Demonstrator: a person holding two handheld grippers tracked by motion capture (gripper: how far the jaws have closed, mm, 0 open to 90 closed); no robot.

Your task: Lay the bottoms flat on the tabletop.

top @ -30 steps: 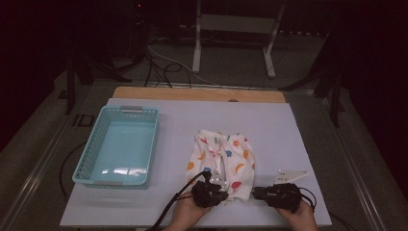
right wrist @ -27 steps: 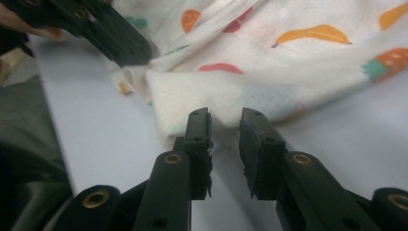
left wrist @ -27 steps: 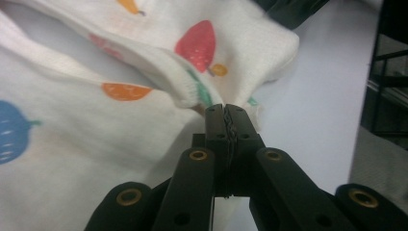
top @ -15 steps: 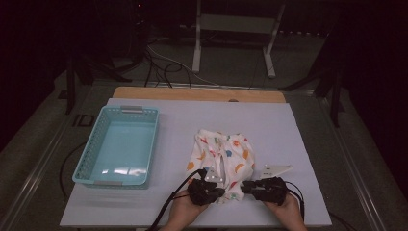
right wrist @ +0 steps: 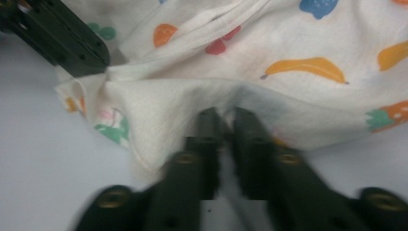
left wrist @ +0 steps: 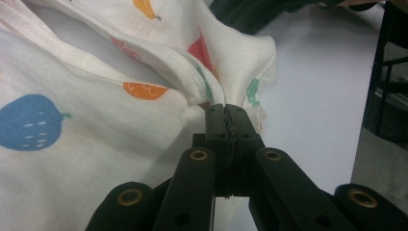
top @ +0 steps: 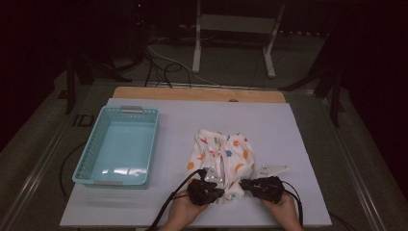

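Note:
A white cloth garment with fruit prints [top: 219,156] lies crumpled on the white table [top: 288,134], right of centre. Both hands hold grippers at its near edge. My left gripper [top: 219,192] is shut on a bunched hem of the cloth [left wrist: 144,125], pinching it at the tips [left wrist: 226,108]. My right gripper [top: 244,184] comes from the right, and its jaws have just been closing. They stand nearly together, with a fold of the cloth [right wrist: 298,106] between them [right wrist: 225,118]. The left gripper [right wrist: 62,43] is close by in the right gripper view.
An empty teal basket [top: 98,144] stands on the left side of the table. Bare white surface runs behind and to the right of the cloth. Beyond the wooden back edge [top: 192,93] are cables and a metal stand [top: 197,43] on a dark floor.
My right gripper has moved left along the near edge to the cloth, close to the left gripper. The left gripper has kept its hold in place.

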